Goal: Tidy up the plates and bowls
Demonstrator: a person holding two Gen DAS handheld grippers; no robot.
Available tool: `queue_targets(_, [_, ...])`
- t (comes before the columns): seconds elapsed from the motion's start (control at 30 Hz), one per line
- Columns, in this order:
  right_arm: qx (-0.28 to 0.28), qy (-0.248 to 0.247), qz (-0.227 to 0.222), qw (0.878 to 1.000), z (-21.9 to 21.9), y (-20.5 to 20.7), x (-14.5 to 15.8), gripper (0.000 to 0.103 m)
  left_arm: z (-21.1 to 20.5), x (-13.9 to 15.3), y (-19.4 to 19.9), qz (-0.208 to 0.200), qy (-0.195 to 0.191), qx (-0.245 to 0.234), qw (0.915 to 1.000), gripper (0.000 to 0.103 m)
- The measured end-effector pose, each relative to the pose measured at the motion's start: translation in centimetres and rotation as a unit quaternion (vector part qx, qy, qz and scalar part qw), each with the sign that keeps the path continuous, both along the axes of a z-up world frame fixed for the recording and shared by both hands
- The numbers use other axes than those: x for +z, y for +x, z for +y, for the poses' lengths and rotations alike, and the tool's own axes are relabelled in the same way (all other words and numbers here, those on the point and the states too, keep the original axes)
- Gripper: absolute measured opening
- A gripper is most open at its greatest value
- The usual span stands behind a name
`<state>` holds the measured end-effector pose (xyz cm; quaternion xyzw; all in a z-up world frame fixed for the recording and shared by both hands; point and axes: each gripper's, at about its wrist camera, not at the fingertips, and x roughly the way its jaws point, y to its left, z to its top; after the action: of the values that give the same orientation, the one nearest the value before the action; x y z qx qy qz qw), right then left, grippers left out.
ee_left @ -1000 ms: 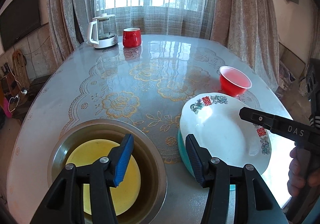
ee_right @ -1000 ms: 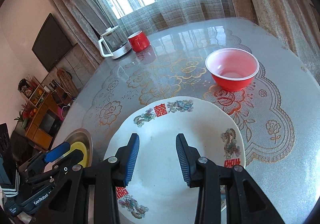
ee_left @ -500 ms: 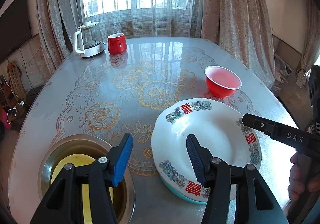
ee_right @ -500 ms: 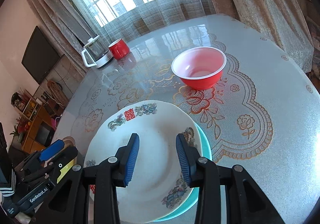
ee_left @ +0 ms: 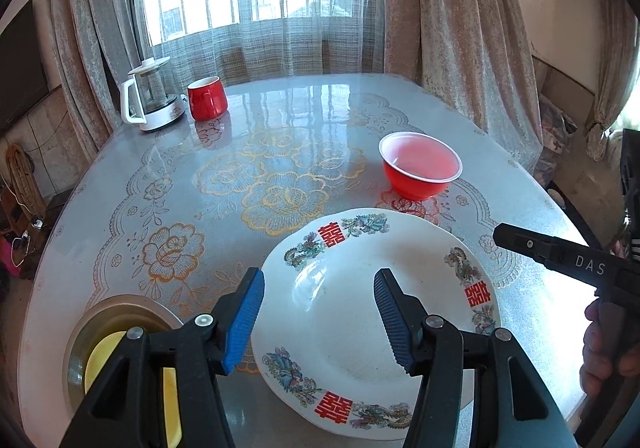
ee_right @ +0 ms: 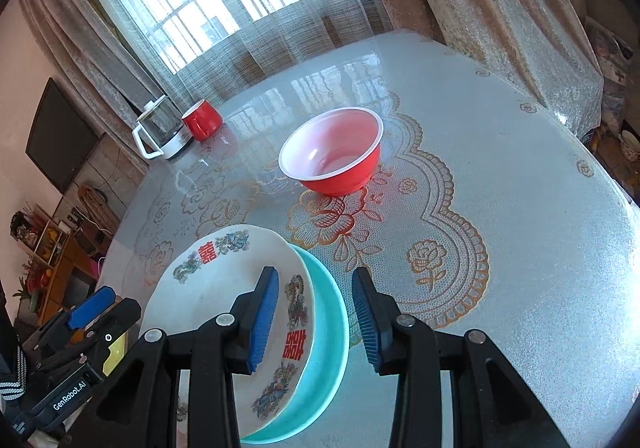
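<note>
We see the white decorated plate (ee_left: 372, 312) lying on a teal plate (ee_right: 330, 340) at the table's near edge, with the red bowl (ee_right: 332, 152) standing apart behind them. Our left gripper (ee_left: 318, 322) hangs above the white plate, jaws wide apart and holding nothing. Our right gripper (ee_right: 314, 318) is equally wide open and empty, over the stack's right rim. At the left, a metal basin (ee_left: 108, 312) holds a yellow plate (ee_left: 106, 352).
</note>
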<state>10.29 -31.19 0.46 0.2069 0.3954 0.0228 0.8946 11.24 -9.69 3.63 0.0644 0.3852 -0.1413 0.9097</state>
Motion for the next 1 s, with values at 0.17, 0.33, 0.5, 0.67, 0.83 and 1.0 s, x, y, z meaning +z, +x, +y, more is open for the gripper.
queue_targets(0.17, [-0.009, 0.003, 0.003, 1.000, -1.3, 0.5, -0.2, 0.038, -1.0, -0.2, 0.8, 0.005, 0.005, -0.001, 1.0000, 0.058])
queue_targets(0.33, [-0.014, 0.002, 0.007, 1.000, -2.3, 1.2, -0.4, 0.038, -1.7, -0.6, 1.8, 0.018, 0.004, 0.006, 0.9998, 0.058])
queue_targets(0.5, [-0.019, 0.003, 0.011, 1.000, -3.2, 2.1, -0.8, 0.038, -2.5, -0.8, 2.8, 0.026, 0.004, 0.000, 0.9996, 0.058])
queue_targets(0.67, [-0.025, 0.007, 0.013, 1.000, -3.9, 3.2, -0.9, 0.038, -3.2, -1.0, 4.2, 0.038, -0.002, -0.007, 0.9992, 0.058])
queue_targets(0.83, [-0.030, 0.012, 0.018, 0.999, -4.7, 4.5, -1.2, 0.038, -3.9, -1.6, 6.1, 0.056, 0.000, -0.005, 0.9984, 0.058])
queue_targets(1.0, [-0.040, 0.016, 0.024, 0.999, -5.5, 5.9, -1.6, 0.038, -4.0, -2.2, 8.1, 0.086, -0.016, 0.004, 0.9961, 0.058])
